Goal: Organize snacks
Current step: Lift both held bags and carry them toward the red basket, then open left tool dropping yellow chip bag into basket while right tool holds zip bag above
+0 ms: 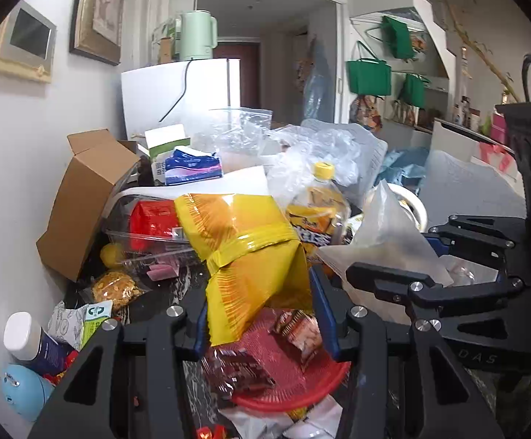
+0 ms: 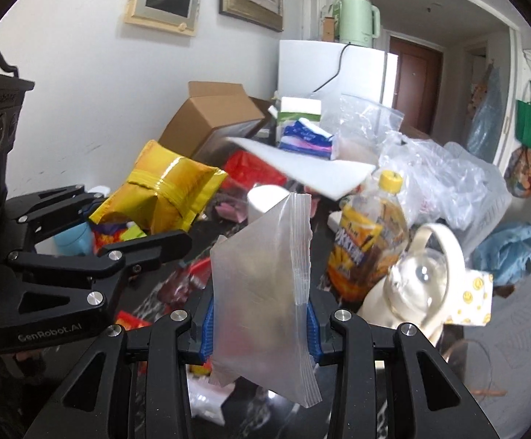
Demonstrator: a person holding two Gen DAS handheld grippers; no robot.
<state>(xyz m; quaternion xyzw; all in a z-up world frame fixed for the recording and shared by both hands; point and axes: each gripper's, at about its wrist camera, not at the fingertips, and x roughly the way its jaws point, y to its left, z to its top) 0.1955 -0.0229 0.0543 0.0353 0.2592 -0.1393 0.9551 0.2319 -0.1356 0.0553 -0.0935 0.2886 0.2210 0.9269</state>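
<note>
Both claws are loaded: the left gripper (image 1: 262,314) pinches a yellow snack bag (image 1: 243,252), and the right gripper (image 2: 262,323) clamps a frosted zip bag (image 2: 262,292). Each hangs above the crowded table (image 1: 163,303), over the red basket (image 1: 294,391). To my eye, opening the zip bag's mouth toward the snack, both grips firm, would work best.

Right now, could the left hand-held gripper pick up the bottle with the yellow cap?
Probably not: the left hand-held gripper is shut on the yellow snack bag, which also hangs in front of the bottle.
</note>
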